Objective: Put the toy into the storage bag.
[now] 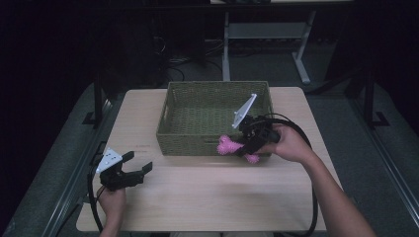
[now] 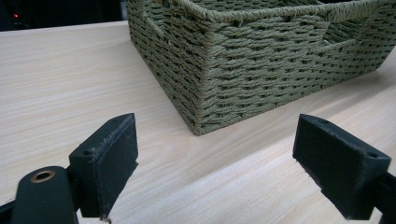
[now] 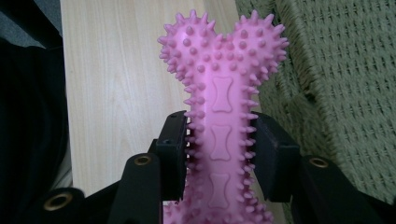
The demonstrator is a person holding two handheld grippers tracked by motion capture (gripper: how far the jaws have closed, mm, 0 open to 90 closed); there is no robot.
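A pink spiky bone-shaped toy (image 1: pixel 232 147) (image 3: pixel 219 112) hangs just in front of the near wall of a green woven basket (image 1: pixel 197 140), lifted off the table. My right gripper (image 1: pixel 247 147) (image 3: pixel 219 154) is shut on the toy's shaft, one black pad pressing on each side. My left gripper (image 1: pixel 136 165) (image 2: pixel 217 163) rests at the table's front left, its jaws wide open with nothing between them, pointing toward the basket's near corner (image 2: pixel 201 70).
The light wooden table (image 1: pixel 207 192) has bare room in front of the basket and at both sides. A black cable (image 1: pixel 304 143) loops from the right gripper along the table's right edge. Dark floor and desk legs lie beyond the table.
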